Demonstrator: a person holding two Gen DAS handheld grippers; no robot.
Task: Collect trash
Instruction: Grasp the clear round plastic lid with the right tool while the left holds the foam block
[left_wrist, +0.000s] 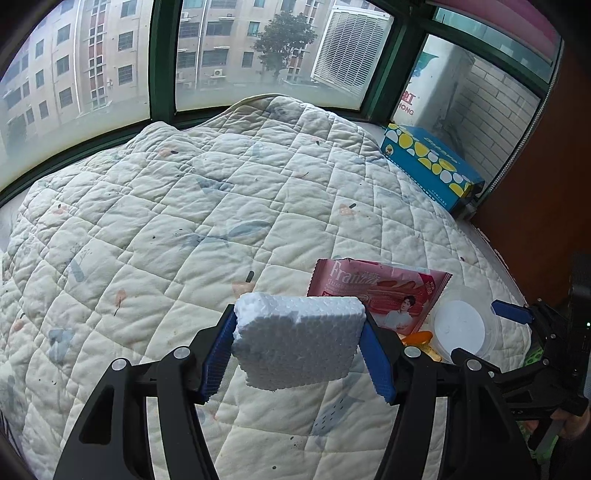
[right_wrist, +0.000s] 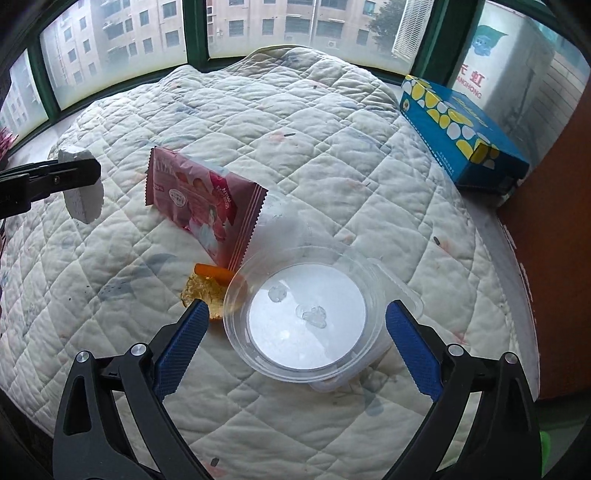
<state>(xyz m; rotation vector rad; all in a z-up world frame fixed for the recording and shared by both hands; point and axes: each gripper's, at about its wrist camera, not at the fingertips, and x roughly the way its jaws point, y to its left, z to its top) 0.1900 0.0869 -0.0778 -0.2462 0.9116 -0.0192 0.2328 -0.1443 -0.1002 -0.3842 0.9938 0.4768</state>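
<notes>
My left gripper (left_wrist: 299, 350) is shut on a white foam block (left_wrist: 295, 339) and holds it above the quilt; the block also shows in the right wrist view (right_wrist: 83, 199). A pink snack wrapper (left_wrist: 376, 291) (right_wrist: 207, 206) lies on the quilt, with an orange peel (right_wrist: 208, 286) beside it. A clear plastic cup (right_wrist: 306, 314) (left_wrist: 461, 328) lies on its side. My right gripper (right_wrist: 295, 325) is open with its fingers on either side of the cup's mouth, not closed on it.
A white quilted blanket (left_wrist: 184, 221) covers the surface. A blue tissue box (left_wrist: 432, 166) (right_wrist: 461, 136) sits at the far right by the green-framed window (left_wrist: 162, 59). A brown wall panel (left_wrist: 546, 206) stands at the right.
</notes>
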